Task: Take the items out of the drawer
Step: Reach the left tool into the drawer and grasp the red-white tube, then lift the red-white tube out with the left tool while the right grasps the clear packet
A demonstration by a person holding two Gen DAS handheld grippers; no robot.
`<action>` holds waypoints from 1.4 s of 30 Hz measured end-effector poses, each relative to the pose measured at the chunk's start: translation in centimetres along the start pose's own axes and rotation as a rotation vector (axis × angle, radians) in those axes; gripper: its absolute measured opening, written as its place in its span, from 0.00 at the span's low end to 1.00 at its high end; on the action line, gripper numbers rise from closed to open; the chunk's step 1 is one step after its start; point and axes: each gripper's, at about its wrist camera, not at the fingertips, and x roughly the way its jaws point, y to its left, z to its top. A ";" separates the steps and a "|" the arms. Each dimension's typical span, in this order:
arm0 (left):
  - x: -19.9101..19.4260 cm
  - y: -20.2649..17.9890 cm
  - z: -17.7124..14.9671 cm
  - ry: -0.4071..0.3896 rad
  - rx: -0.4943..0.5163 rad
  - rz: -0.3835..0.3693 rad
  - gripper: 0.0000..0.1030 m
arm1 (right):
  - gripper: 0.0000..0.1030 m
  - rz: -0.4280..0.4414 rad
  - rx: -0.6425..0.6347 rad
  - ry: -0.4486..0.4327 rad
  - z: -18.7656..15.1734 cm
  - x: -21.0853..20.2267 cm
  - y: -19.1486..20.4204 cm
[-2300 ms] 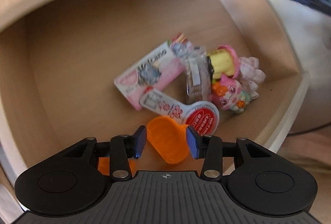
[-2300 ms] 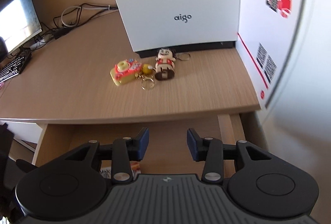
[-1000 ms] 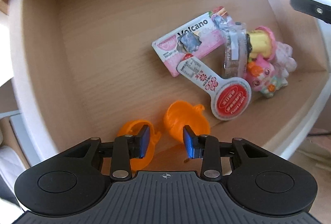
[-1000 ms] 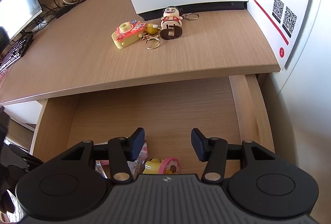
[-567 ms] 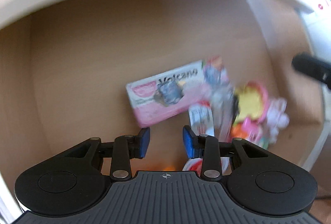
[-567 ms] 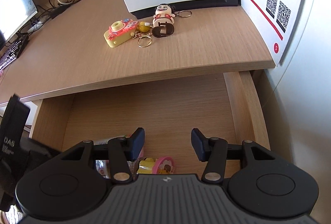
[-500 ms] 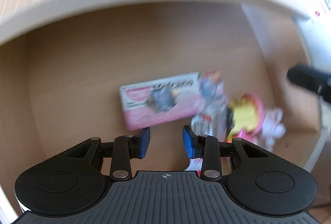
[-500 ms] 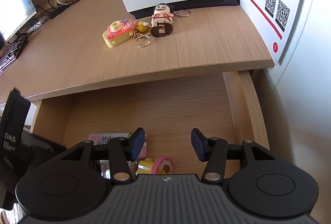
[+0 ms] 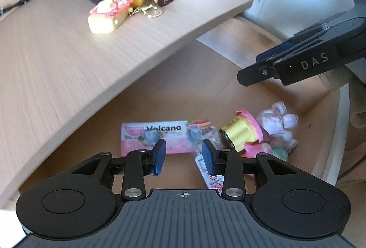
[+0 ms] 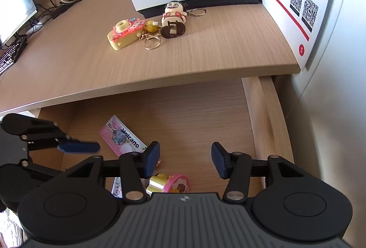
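Pale wood lined the open drawer [image 10: 263,106], where a pink Volcano packet [image 9: 157,137] lay flat beside a yellow-and-pink toy [image 9: 242,133] and a white plush [image 9: 278,124]. The left gripper [image 9: 183,154] hung above the packet, fingers apart, nothing between them. The right gripper [image 10: 184,159] hovered over the drawer, fingers apart and empty. On the desk [image 10: 205,53] sat a toy camera keychain [image 10: 125,34] and a figurine [image 10: 172,17].

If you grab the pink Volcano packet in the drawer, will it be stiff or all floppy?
Probably a bit stiff: the pink Volcano packet lies flat with straight edges, like a thin box. It looks slim, so likely light for its size. Its printed surface seems glossy, so the fingers might slip. Because it lies flat on the drawer floor, getting a finger under an edge could be tricky.
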 end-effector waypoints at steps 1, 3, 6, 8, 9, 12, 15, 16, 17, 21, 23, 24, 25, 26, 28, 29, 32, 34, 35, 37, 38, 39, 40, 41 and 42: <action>0.2 0.2 -0.1 0.039 -0.033 -0.027 0.37 | 0.48 -0.003 -0.001 0.001 0.0 0.0 0.0; 1.3 0.2 0.1 0.118 -0.145 -0.100 0.37 | 0.48 -0.006 -0.003 -0.002 -0.1 -0.1 0.1; 2.8 0.8 -0.4 0.150 -0.284 -0.147 0.37 | 0.48 -0.005 0.003 0.000 0.0 -0.1 0.0; 3.2 1.1 -0.6 0.161 -0.338 -0.133 0.37 | 0.48 -0.005 0.004 0.005 -0.1 0.0 0.0; 3.5 0.9 -0.5 0.169 -0.350 -0.129 0.37 | 0.48 -0.004 0.002 0.006 -0.1 0.0 0.0; 5.1 -0.5 -0.3 0.223 -0.337 -0.124 0.37 | 0.48 -0.001 0.001 0.007 -0.1 0.1 0.1; 6.6 -1.3 -0.5 0.291 -0.310 -0.124 0.33 | 0.48 -0.001 -0.006 0.010 -0.1 0.1 0.3; 6.7 -1.1 -0.6 0.302 -0.325 -0.129 0.28 | 0.48 -0.006 -0.011 0.010 -0.1 0.2 0.3; 6.5 -0.7 -0.7 0.303 -0.355 -0.128 0.26 | 0.48 -0.009 -0.014 0.010 -0.1 0.2 0.4; 3.0 1.1 -1.1 0.241 -0.426 -0.136 0.24 | 0.48 -0.019 -0.022 0.005 0.1 -0.2 0.6; 0.4 1.8 -1.5 0.183 -0.433 -0.099 0.24 | 0.48 -0.014 -0.015 0.015 0.3 -0.2 0.7; -0.8 2.2 -1.7 0.150 -0.450 -0.089 0.24 | 0.48 -0.010 -0.009 0.026 0.5 -0.1 0.8; -2.2 2.8 -1.9 0.116 -0.472 -0.084 0.24 | 0.48 -0.004 -0.003 0.038 0.6 0.0 0.9; -3.6 3.3 -2.2 0.079 -0.491 -0.080 0.24 | 0.48 0.005 -0.002 0.052 0.7 0.1 1.1; -5.9 3.6 -2.4 0.008 -0.517 -0.061 0.24 | 0.48 0.036 -0.010 0.087 0.8 0.4 1.9; -7.3 4.2 -2.4 -0.024 -0.528 -0.049 0.24 | 0.48 0.058 -0.017 0.111 0.7 0.7 2.5; -10.4 5.2 -2.9 -0.102 -0.566 -0.021 0.24 | 0.48 0.151 0.015 0.234 0.6 2.2 4.0; -11.7 5.5 -3.5 -0.140 -0.597 -0.014 0.24 | 0.48 0.218 0.090 0.359 0.1 4.0 4.5; -12.1 5.4 -3.9 -0.155 -0.611 -0.011 0.24 | 0.48 0.220 0.120 0.412 -0.3 4.9 4.7; -12.9 5.4 -4.7 -0.174 -0.636 -0.010 0.24 | 0.48 0.152 0.115 0.471 -1.0 6.3 5.3; -13.1 5.3 -5.2 -0.179 -0.649 -0.011 0.24 | 0.45 0.097 0.085 0.477 -1.2 6.9 5.7; -13.2 5.1 -5.6 -0.182 -0.661 -0.013 0.24 | 0.45 0.067 0.059 0.468 -1.2 7.3 6.2; -13.2 5.2 -6.0 -0.181 -0.672 -0.014 0.24 | 0.46 0.033 0.032 0.460 -1.0 7.6 6.7; -13.3 5.1 -6.4 -0.177 -0.685 -0.012 0.24 | 0.47 -0.006 0.004 0.452 -0.7 8.0 7.4; -13.3 5.0 -6.8 -0.172 -0.697 -0.010 0.24 | 0.47 -0.032 -0.023 0.450 -0.5 8.4 8.0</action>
